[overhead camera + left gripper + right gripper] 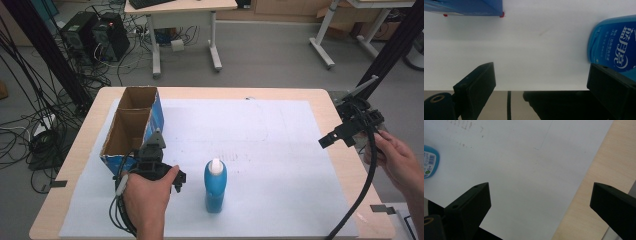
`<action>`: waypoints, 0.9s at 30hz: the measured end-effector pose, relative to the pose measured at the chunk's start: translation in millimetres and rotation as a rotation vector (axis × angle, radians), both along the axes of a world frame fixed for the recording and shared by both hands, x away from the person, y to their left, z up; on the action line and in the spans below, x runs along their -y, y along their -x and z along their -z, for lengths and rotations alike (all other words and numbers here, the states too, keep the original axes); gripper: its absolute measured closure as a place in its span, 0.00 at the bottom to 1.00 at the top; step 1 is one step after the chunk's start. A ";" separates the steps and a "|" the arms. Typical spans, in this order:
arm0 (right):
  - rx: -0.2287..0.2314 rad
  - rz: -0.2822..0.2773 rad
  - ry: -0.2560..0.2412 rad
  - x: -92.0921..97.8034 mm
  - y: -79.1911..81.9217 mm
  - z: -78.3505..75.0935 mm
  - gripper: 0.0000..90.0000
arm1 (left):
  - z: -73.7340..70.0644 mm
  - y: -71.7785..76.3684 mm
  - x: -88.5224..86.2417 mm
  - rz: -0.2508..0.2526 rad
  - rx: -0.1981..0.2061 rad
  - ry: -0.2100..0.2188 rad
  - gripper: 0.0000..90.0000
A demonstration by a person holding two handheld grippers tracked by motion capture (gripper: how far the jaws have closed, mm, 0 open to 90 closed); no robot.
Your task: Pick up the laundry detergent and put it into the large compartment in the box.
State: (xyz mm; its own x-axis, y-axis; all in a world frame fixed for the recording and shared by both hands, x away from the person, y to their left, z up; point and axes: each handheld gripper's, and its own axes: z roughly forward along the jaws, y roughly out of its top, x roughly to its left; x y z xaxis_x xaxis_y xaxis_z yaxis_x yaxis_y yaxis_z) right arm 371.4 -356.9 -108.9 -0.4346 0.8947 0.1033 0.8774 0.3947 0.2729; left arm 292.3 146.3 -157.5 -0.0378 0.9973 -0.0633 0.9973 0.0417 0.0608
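Holding two grippers over one table, with one blue bottle and one cardboard box.
High view: bottle lies beside left gripper, box behind; left gripper view: fingers wide, bottle at right; right gripper view: fingers wide over white paper.

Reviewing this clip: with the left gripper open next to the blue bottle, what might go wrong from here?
1. The tall blue plastic bottle with the white cap stands upright and narrow; a sideways nudge from the open left gripper could topple it.
2. The open blue cardboard box sits close behind that gripper, so a swing may knock it.
3. The right gripper hangs over the wooden table's right edge, its cable trailing across the white paper sheet, and might snag.
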 end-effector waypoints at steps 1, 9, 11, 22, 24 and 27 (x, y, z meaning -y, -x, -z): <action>0.000 0.003 -0.004 0.8 -0.1 0.3 0.04 | -0.3 0.1 0.0 -0.001 0.001 0.000 0.10; 0.000 0.003 -0.001 1.1 0.0 0.3 0.04 | -4.3 0.2 1.9 0.001 -0.001 -0.004 0.10; 0.000 0.003 -0.002 1.6 0.0 0.3 0.04 | -7.0 0.8 2.4 0.000 0.002 -0.007 0.09; -0.001 -0.002 0.003 -0.2 0.5 0.8 0.04 | -38.2 2.6 8.8 0.006 0.021 -0.025 0.10; -0.002 -0.003 0.004 -1.4 0.6 0.3 0.04 | -51.2 4.1 12.8 0.011 0.036 -0.035 0.10; 0.000 -0.008 0.005 -2.7 1.4 -0.3 0.04 | -59.9 4.9 15.4 0.012 0.045 -0.039 0.09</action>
